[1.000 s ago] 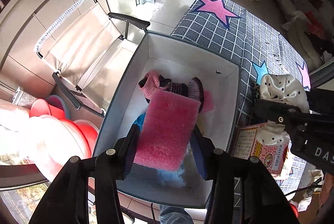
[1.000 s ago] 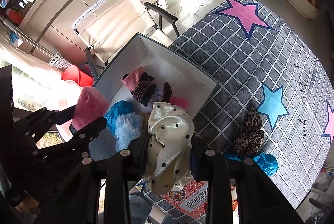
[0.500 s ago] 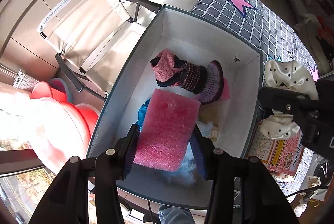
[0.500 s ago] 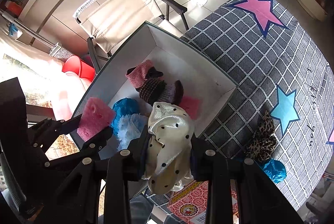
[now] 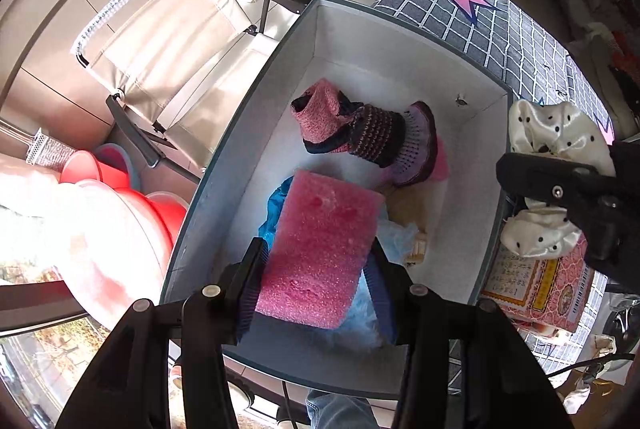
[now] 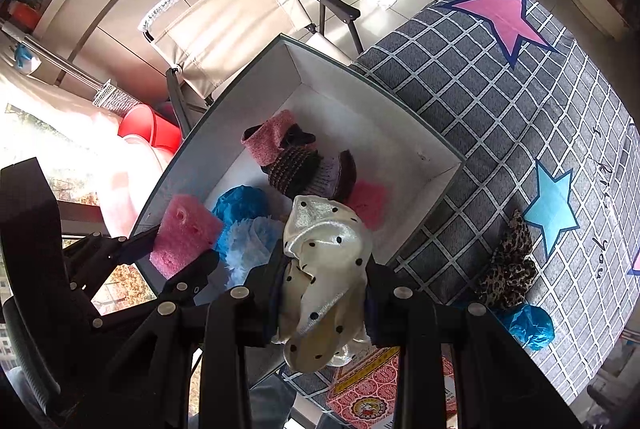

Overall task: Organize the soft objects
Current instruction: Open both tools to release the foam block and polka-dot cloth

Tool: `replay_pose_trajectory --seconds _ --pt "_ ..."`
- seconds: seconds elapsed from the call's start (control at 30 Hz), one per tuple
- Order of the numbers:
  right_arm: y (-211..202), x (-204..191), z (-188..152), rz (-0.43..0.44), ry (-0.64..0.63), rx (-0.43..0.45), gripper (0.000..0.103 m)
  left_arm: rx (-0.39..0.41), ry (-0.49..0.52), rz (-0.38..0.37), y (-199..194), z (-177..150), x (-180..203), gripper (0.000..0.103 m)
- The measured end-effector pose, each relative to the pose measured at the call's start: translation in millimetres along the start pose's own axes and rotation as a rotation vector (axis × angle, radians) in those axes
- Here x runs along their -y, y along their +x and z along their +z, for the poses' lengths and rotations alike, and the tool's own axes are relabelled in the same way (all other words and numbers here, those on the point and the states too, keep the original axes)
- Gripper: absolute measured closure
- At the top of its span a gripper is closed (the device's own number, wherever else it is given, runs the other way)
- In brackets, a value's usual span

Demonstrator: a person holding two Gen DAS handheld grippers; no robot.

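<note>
Two grips are loaded: my left gripper [image 5: 316,265] clamps the pink foam [image 5: 320,249] over the box [image 5: 486,241]; my right gripper [image 6: 324,285] clenches the dotted cloth [image 6: 324,269] at the box's 5 o'clock edge, I think. Releasing there could spill it onto the mat [image 6: 520,109].

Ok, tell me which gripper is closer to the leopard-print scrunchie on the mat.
Right. The right gripper, shut on the polka-dot cloth, hangs at the box's mat-side edge, near the leopard-print scrunchie; the left gripper, holding the pink sponge, is over the box's far side.
</note>
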State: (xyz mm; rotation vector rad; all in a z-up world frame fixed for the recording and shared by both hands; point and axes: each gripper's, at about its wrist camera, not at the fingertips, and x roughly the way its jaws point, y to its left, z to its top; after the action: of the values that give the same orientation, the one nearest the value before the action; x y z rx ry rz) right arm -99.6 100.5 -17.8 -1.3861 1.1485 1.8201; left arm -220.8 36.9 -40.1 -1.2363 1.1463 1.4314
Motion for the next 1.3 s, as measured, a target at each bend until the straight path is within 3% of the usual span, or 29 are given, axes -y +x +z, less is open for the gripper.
replay_pose_trajectory --seconds 0.13,0.2,0.23,0.27,0.3,0.33,0.4,0.47,0.83,1.0,1.3 --pt "0.5 -0.4 1.0 0.007 0.002 0.000 0.070 -0.001 0.003 0.005 0.8 -1.2 0.7 0.044" --pt "0.7 -1.4 1.6 0.015 -0.004 0.000 0.070 -0.006 -0.002 0.018 1.9 -1.3 0.2 0.027" --pt "0.8 -1.9 1.8 0.017 -0.006 0.000 0.069 -0.010 -0.005 0.020 2.8 -1.8 -0.6 0.025" --pt "0.5 -1.9 1.9 0.019 -0.005 0.001 0.065 -0.016 -0.009 0.015 3.7 -2.1 -1.1 0.025" --pt "-0.7 -1.5 1.7 0.018 -0.002 0.008 0.050 -0.039 -0.011 0.013 6.6 -2.3 -1.4 0.025" --pt "-1.9 -1.0 1.8 0.018 0.001 0.015 0.043 -0.066 -0.013 0.017 10.4 -2.0 -1.3 0.025" --pt "-4.9 0.7 2.2 0.014 0.003 0.026 0.011 -0.087 -0.011 0.032 15.5 -3.0 -0.6 0.022" --pt "-9.7 2.0 2.0 -0.003 -0.004 0.047 0.001 -0.078 -0.003 0.054 16.3 -4.5 1.3 0.020" --pt "-22.4 18.6 -8.1 -0.011 0.025 0.050 0.001 0.017 -0.028 -0.012 2.9 -0.3 0.5 0.016" --pt "-26.6 19.8 -10.6 -0.005 0.031 0.058 0.001 -0.017 -0.059 -0.043 5.1 1.9 -2.2 0.016" --pt "-31.3 30.1 -14.6 0.002 0.059 0.065 0.001 -0.034 -0.007 -0.030 3.5 2.1 9.2 0.016"
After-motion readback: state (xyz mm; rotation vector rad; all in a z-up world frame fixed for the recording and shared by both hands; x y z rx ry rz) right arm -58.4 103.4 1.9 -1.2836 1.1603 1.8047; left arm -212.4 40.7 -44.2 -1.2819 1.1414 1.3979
